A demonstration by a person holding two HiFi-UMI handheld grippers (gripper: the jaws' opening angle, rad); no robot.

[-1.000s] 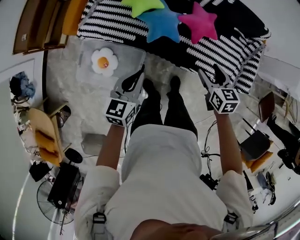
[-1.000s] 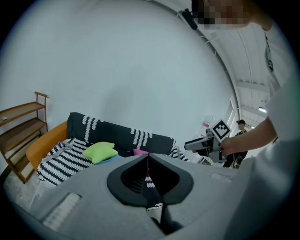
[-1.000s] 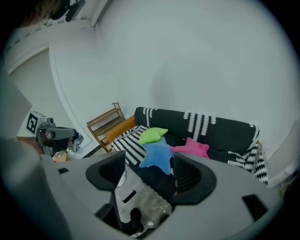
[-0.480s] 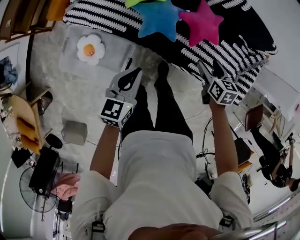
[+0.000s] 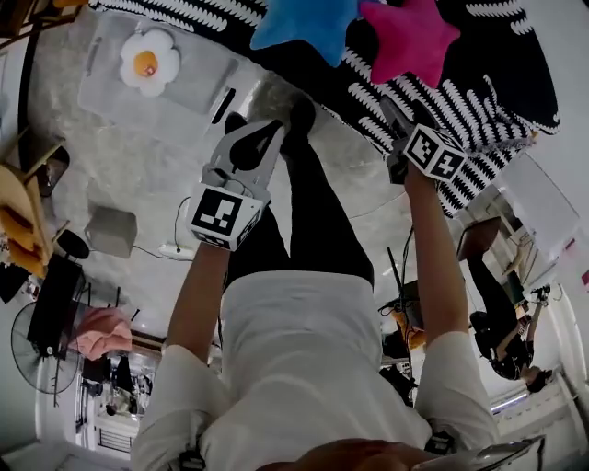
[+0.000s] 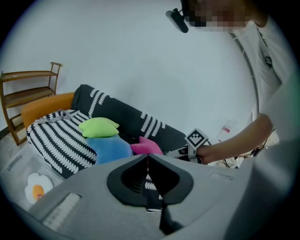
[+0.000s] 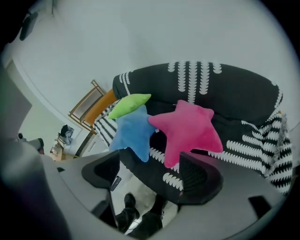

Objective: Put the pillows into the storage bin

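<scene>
Comparing the head view with the second before, both grippers have come lower and nearer to the sofa, and the green pillow has left the top edge. The left gripper (image 5: pixel 264 136) has its jaws together and carries nothing. The right gripper (image 5: pixel 409 110) points toward the pink star-shaped plush pillow (image 5: pixel 405 37), which lies beside the blue star-shaped plush pillow (image 5: pixel 299 23) on the black sofa with a white leaf pattern (image 5: pixel 497 55). The clear plastic storage bin (image 5: pixel 101 92) stands on the floor at the upper left, well apart from the stars, and a white flower-shaped pillow with an orange centre (image 5: pixel 147 63) lies already in it. In the left gripper view the grey jaws meet in one thin line and nothing is between them. Beyond them the lime-green plush pillow (image 6: pixel 99 127) rests on top of the blue one, with the pink one just beside. In the right gripper view the jaws have just been opening and stand apart, with only air between the ribbed dark pads (image 7: pixel 199 176). The pink star fills the space above them, soft, rounded at its points and not yet touched. I judge this as the reach for the pink pillow, so the three sofa pillows are still to be moved.
</scene>
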